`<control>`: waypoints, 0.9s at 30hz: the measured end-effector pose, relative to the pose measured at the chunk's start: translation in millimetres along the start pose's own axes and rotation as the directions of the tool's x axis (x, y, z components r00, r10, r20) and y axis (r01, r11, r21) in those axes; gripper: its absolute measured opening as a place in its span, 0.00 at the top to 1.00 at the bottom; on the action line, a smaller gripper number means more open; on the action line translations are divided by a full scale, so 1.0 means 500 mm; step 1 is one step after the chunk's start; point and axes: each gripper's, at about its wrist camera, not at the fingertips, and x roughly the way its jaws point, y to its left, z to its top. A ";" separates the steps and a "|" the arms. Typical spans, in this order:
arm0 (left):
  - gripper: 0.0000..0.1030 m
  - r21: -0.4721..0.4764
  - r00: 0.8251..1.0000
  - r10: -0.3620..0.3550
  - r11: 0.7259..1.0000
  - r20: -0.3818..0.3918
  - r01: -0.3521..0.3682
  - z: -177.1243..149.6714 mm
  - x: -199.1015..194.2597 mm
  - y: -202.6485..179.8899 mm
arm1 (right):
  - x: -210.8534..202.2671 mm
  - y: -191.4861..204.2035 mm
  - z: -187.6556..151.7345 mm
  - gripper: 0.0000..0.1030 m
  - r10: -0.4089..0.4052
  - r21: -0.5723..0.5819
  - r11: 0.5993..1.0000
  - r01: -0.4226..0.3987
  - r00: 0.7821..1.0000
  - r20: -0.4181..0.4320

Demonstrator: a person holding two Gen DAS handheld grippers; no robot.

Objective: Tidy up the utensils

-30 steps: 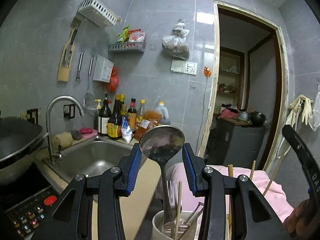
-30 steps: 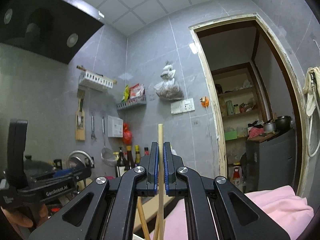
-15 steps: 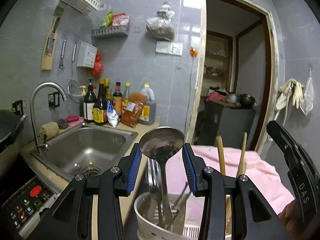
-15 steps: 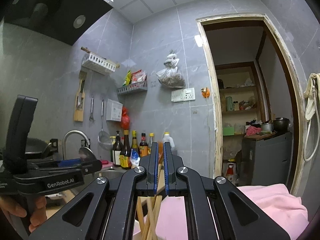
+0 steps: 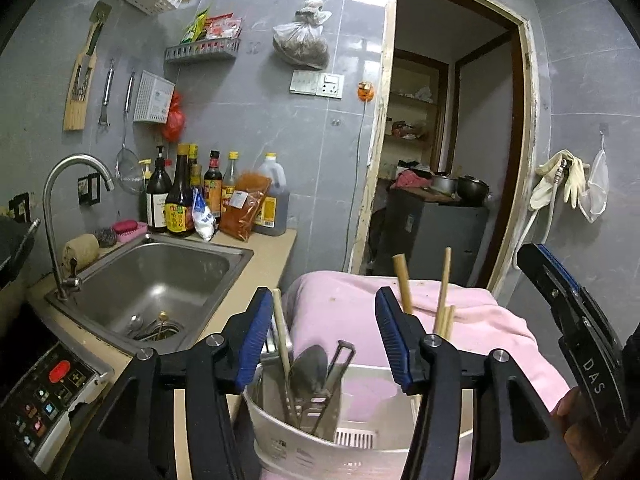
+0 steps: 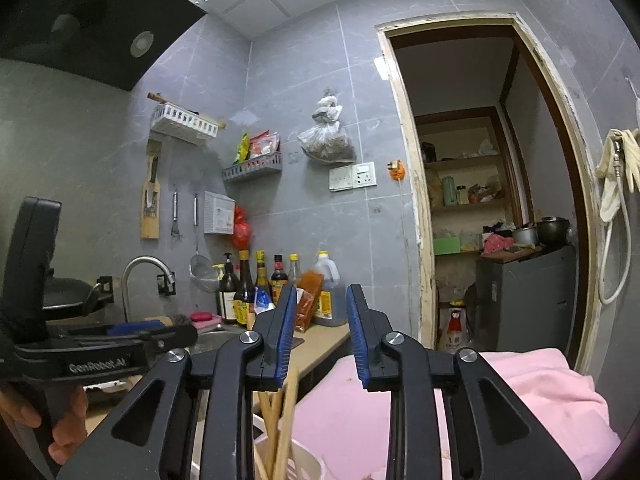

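Both drops look done: left gripper [image 5: 320, 336] spread wide over the ladle [image 5: 310, 368] in the holder [image 5: 280, 444], right gripper [image 6: 318, 336] spread above the chopsticks [image 6: 280, 420], so next comes fetching another utensil.

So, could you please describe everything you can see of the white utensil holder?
The utensil holder is a white plastic tub with a slotted, draining floor. It stands upright beside the pink cloth, below the open left gripper. On its left side a metal ladle, other metal utensils and one pale stick lean inside; wooden chopsticks stand on the right. Its base is out of view.
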 end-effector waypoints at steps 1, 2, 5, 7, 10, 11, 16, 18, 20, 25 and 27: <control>0.54 0.003 1.000 -0.001 1.000 0.001 0.001 0.002 -0.003 -0.005 | -0.004 -0.003 0.001 0.77 -0.004 0.000 1.000 0.004 1.000 -0.001; 0.54 0.006 1.000 -0.002 1.000 0.002 0.002 0.003 -0.006 -0.010 | -0.009 -0.007 0.003 0.77 -0.007 0.002 1.000 0.007 1.000 -0.002; 0.51 0.017 1.000 -0.009 1.000 0.008 0.009 0.008 -0.020 -0.030 | -0.030 -0.019 0.010 0.75 -0.022 0.005 1.000 0.022 1.000 0.002; 0.45 0.020 1.000 -0.015 1.000 0.015 0.015 0.011 -0.029 -0.042 | -0.042 -0.026 0.014 0.70 -0.031 0.004 1.000 0.031 1.000 0.004; 0.38 0.023 0.999 -0.030 0.999 0.023 0.029 0.015 -0.044 -0.065 | -0.070 -0.043 0.024 0.57 -0.044 0.010 0.999 0.044 0.999 0.011; 0.37 0.027 0.999 -0.035 0.999 0.026 0.034 0.015 -0.050 -0.075 | -0.077 -0.047 0.027 0.56 -0.048 0.010 0.999 0.048 0.999 0.014; 0.29 0.056 0.998 -0.059 0.997 0.030 0.058 0.011 -0.074 -0.120 | -0.127 -0.076 0.041 0.52 -0.075 -0.009 0.997 0.075 0.997 0.014; 0.25 0.054 0.997 -0.072 0.996 0.027 0.070 0.004 -0.080 -0.136 | -0.147 -0.089 0.043 0.48 -0.089 -0.016 0.996 0.089 0.996 0.010; 0.22 0.048 0.996 -0.081 0.996 0.025 0.079 -0.004 -0.085 -0.148 | -0.163 -0.102 0.043 0.40 -0.101 -0.018 0.995 0.101 0.995 -0.002; 0.15 0.038 0.994 -0.107 0.994 0.029 0.106 -0.035 -0.100 -0.181 | -0.208 -0.135 0.038 0.30 -0.126 -0.018 0.992 0.125 0.992 -0.020; 0.15 0.028 0.994 -0.110 0.994 0.022 0.109 -0.044 -0.102 -0.191 | -0.222 -0.147 0.034 0.23 -0.124 -0.017 0.992 0.124 0.992 -0.031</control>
